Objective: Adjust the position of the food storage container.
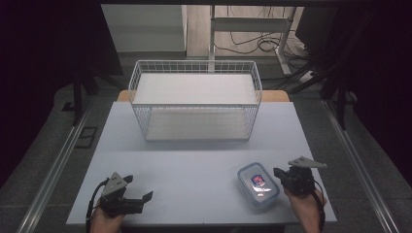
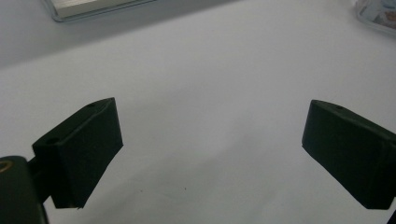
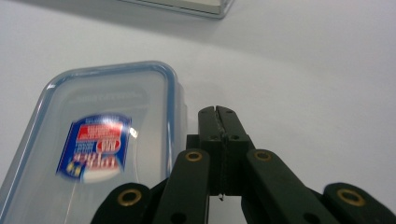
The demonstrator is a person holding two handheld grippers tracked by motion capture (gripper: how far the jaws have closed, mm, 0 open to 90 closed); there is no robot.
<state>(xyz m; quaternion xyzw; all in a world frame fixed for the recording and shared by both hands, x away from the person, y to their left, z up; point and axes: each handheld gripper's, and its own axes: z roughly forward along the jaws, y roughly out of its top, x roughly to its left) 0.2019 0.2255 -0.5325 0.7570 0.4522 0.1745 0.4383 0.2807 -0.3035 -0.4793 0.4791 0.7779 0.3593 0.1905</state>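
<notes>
A clear plastic food box (image 1: pixel 258 184) with a blue-edged lid and a red-and-blue label lies flat on the white table, near the front right. My right gripper (image 1: pixel 278 173) sits just right of the box, jaws pressed together with nothing between them. In the right gripper view the shut gripper (image 3: pixel 217 113) points past the box's (image 3: pixel 102 140) right edge, close beside it. My left gripper (image 1: pixel 139 188) rests low at the front left, open and empty. In the left gripper view the gripper (image 2: pixel 212 144) has bare table between its fingers.
A white wire basket (image 1: pixel 194 64) with a pale floor stands at the back middle of the table (image 1: pixel 194 160). Metal rails run along both sides of the table. A corner of the food box (image 2: pixel 379 14) shows far off in the left gripper view.
</notes>
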